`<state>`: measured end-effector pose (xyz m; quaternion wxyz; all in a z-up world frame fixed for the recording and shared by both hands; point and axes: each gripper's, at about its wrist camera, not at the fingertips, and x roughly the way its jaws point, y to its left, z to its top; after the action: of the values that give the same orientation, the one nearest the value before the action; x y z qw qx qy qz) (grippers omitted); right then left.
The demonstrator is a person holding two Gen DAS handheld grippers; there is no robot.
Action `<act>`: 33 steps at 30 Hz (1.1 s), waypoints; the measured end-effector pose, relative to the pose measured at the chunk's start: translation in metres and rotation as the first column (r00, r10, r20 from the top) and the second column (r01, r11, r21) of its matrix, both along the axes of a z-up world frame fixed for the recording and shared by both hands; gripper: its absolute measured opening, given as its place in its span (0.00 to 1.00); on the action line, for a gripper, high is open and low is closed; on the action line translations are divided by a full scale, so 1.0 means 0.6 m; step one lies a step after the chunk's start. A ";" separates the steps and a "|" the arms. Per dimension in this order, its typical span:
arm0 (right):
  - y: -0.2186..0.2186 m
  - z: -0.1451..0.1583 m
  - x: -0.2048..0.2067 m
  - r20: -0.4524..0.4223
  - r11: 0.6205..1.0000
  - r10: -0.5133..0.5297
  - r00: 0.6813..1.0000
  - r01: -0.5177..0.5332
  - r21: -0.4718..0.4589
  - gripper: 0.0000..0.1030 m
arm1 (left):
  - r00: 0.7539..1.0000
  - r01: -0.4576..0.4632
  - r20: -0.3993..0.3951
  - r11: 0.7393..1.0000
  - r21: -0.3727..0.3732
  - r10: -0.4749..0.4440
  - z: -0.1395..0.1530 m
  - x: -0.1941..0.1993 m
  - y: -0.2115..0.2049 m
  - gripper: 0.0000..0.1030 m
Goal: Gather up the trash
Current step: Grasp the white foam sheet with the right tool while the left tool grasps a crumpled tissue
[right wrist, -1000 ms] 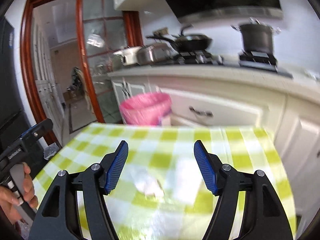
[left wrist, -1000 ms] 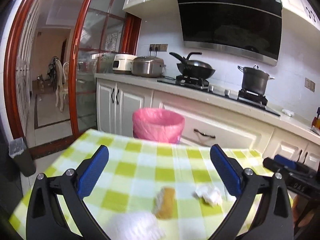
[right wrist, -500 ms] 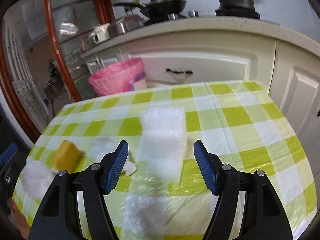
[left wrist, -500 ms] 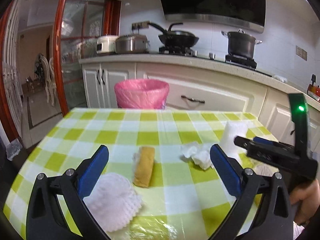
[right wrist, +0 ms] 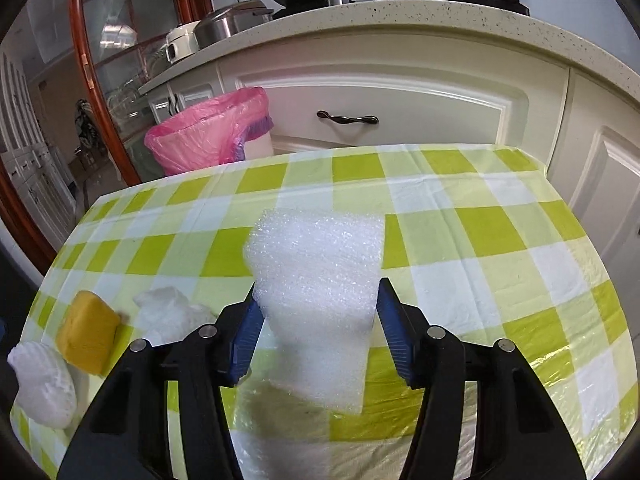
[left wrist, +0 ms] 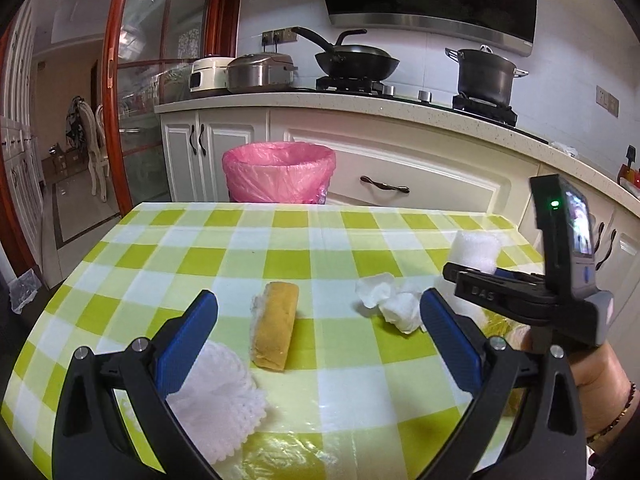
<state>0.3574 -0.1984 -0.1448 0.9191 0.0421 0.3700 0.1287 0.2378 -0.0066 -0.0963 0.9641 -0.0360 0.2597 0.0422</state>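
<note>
Right wrist view: we see our right gripper [right wrist: 316,334] pinching a white block of bubbly packing foam [right wrist: 316,300], both blue pads pressed against its sides. The foam sticks out ahead of the fingertips, over the green-and-white checked tablecloth [right wrist: 500,240]. To the left of this gripper lie a crumpled white paper tissue [right wrist: 172,314], a yellow rectangular sponge [right wrist: 88,338] and a white foam fruit net [right wrist: 42,384], the tissue nearest and the net farthest. Ahead and to the left, beyond the far table edge, stands the bin lined with a pink plastic bag [right wrist: 208,132], in front of the white kitchen cabinets [right wrist: 400,104].

From the left wrist view, our left gripper [left wrist: 318,332] is spread wide with nothing between its pads. The sponge [left wrist: 274,324] lies on the cloth between and just ahead of its fingers, the net [left wrist: 220,400] just inside the left finger, and the tissue [left wrist: 390,300] just beside the right fingertip. To its right we see the right gripper [left wrist: 472,270] with the foam [left wrist: 474,250]. The pink bin [left wrist: 278,172] sits straight ahead past the table.
</note>
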 end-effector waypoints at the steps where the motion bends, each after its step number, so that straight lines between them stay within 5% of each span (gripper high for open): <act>1: -0.006 0.003 -0.003 0.004 1.000 0.001 1.000 -0.001 0.009 0.51 | 1.000 0.003 -0.004 1.000 -0.001 -0.003 -0.001 0.005 -0.004 0.95; 11: -0.090 0.048 -0.055 0.074 0.994 -0.007 0.997 -0.001 0.107 0.50 | 0.997 0.033 -0.064 0.999 0.004 -0.033 -0.024 0.073 -0.065 0.95; 17: -0.114 0.054 -0.075 0.091 0.992 -0.013 0.996 0.002 0.126 0.50 | 0.987 0.006 -0.158 1.000 -0.023 -0.010 -0.055 0.139 -0.090 0.76; 26: -0.127 0.052 -0.083 0.087 0.986 -0.001 0.996 -0.013 0.165 0.50 | 0.969 -0.027 -0.245 1.000 -0.005 0.025 -0.095 0.187 -0.104 0.66; 33: -0.127 0.053 -0.082 0.083 0.984 0.001 0.997 -0.016 0.176 0.50 | 0.960 -0.007 -0.279 1.000 -0.027 -0.001 -0.105 0.195 -0.101 0.36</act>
<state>0.3083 -0.2744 -0.1127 0.9257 0.1163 0.3191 0.1665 0.3546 -0.0670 -0.1595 0.9172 -0.0433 0.3936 0.0448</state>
